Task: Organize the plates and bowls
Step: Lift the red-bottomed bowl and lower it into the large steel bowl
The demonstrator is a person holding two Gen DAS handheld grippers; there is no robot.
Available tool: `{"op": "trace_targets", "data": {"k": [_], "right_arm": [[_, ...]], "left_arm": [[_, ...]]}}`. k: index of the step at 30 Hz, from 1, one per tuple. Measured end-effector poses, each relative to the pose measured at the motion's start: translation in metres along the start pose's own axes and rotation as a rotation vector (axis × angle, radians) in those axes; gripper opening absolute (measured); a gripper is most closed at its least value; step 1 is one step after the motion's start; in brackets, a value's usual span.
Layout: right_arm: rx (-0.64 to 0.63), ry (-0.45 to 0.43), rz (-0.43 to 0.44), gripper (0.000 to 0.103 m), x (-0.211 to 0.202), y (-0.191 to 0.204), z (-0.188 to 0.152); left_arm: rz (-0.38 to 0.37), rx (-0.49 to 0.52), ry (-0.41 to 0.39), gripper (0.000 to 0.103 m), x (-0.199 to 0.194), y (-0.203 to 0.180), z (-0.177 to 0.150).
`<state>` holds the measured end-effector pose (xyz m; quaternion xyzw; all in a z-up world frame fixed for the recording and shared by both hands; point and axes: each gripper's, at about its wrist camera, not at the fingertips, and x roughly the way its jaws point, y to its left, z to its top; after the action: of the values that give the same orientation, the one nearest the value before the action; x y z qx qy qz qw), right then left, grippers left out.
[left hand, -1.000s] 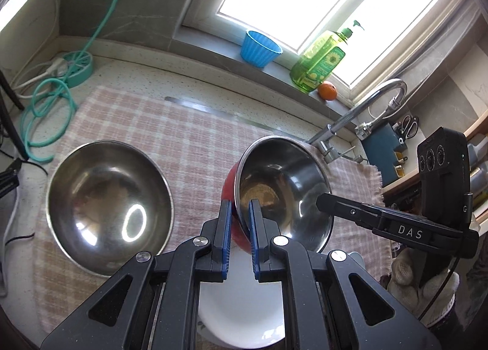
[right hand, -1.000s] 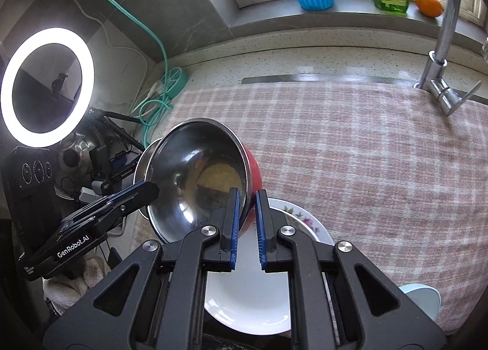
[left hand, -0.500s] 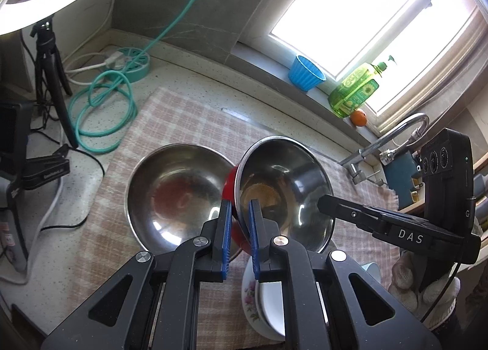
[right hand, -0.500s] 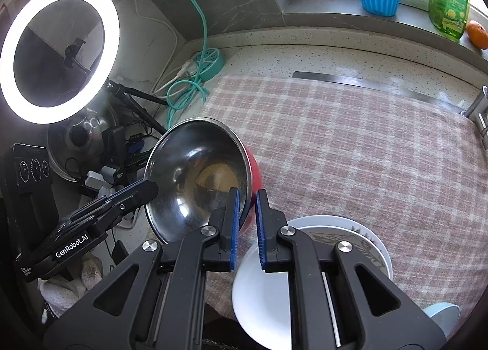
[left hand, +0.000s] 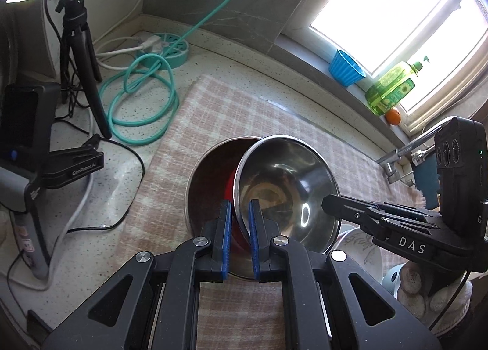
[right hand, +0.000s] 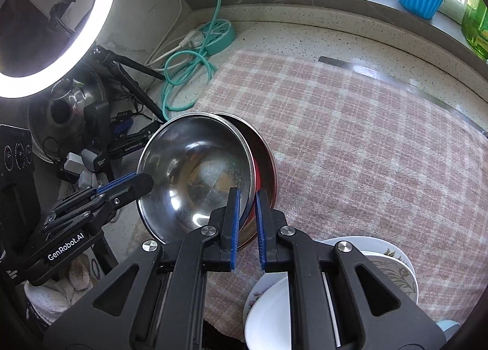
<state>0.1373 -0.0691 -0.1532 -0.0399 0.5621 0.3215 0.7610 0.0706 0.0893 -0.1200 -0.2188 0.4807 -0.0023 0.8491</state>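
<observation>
A steel bowl with a red outside (left hand: 286, 188) (right hand: 195, 176) hangs tilted between both grippers. My left gripper (left hand: 238, 209) is shut on its near rim. On the opposite rim my right gripper (right hand: 247, 197) is shut too; its fingertips (left hand: 332, 200) show in the left wrist view, and the left gripper's fingertips (right hand: 143, 180) show in the right wrist view. Right under the held bowl a larger steel bowl (left hand: 210, 173) (right hand: 268, 164) sits on the pink checked cloth (right hand: 350, 151). Whether the two bowls touch I cannot tell. A stack of white, flower-patterned plates (right hand: 393, 267) (left hand: 363, 246) lies at the cloth's near edge.
A ring light (right hand: 91, 29) on a black tripod (left hand: 88, 75) and a coiled green hose (left hand: 143, 99) crowd the counter left of the cloth. A blue cup (left hand: 344, 67), a green soap bottle (left hand: 390, 92) and an orange (left hand: 393, 116) stand on the sill; a tap (left hand: 405, 148) is at the right.
Both grippers carried the red-backed steel bowl leftward and downward, from above the white plates to above the larger steel bowl. Both grips stayed shut on its rim.
</observation>
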Motion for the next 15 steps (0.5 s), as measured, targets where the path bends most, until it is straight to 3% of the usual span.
{"op": "trace_targets", "data": {"k": [15], "right_arm": [[-0.046,0.051,-0.068,0.012,0.031,0.007,0.004]], "left_arm": [[0.054,0.018,0.035,0.009,0.018,0.008,0.002]]}}
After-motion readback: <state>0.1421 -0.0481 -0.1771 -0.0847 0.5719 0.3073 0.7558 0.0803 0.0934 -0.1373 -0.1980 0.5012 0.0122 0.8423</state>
